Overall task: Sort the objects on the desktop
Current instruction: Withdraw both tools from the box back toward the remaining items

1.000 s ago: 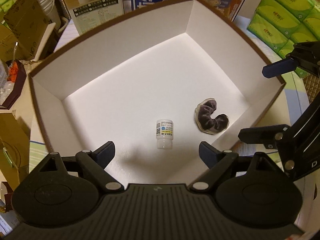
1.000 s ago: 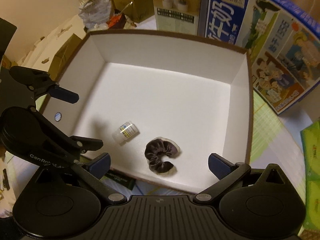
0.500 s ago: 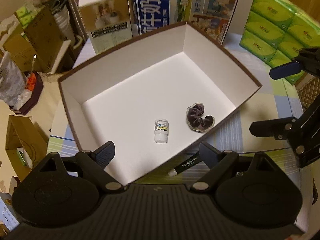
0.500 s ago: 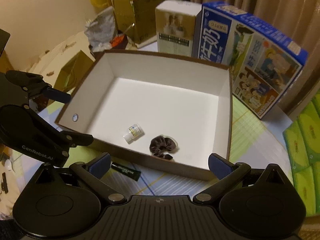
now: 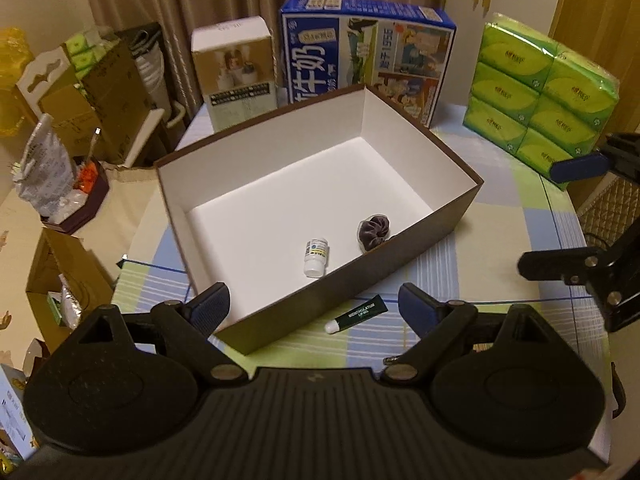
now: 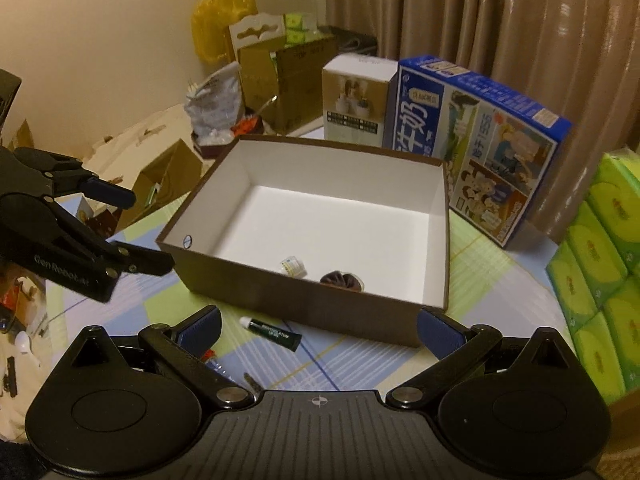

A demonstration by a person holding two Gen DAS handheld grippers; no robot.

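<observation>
Black plastic fills the bottom of both views: the left gripper (image 5: 314, 306) and the right gripper (image 6: 318, 326) each hold their jaws spread wide with nothing between them. Just beyond the fingertips, on the checked table (image 5: 500, 216), lies the green lip balm tube (image 6: 271, 333), outside the brown box (image 5: 344, 308) and close beside its near wall. In the right wrist view it sits lower centre, left of the gap between the jaws, long axis running upper left to lower right, white cap to the left. The right gripper looks slightly nearer. Farther off, inside the box, rest a small white bottle (image 5: 316, 257) and a dark scrunchie (image 5: 373, 232).
</observation>
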